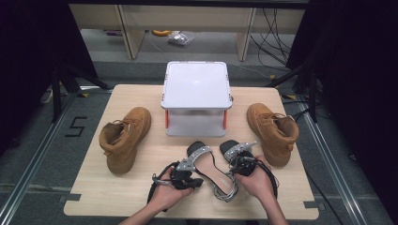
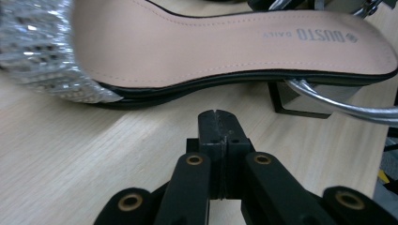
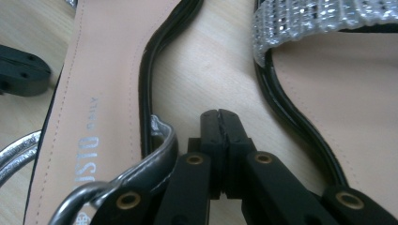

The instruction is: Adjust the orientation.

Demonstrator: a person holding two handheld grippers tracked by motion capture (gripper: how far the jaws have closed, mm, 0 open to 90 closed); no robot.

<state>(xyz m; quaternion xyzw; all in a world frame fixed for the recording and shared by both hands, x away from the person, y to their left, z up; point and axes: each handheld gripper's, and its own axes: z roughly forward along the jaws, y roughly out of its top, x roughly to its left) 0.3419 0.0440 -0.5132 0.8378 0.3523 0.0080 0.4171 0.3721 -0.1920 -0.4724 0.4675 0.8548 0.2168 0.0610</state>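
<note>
I am seeing the right sandal (image 1: 236, 151) largely hidden under the right gripper (image 1: 245, 161) and hand in the high view. In the left gripper view, the left sandal (image 2: 225, 47) is running off the top and left edges; its sequined strap (image 2: 42, 51) is blurring there.

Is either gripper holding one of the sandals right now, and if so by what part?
Neither. The left gripper and right gripper are both shut on nothing, beside the sandals on the table.
</note>
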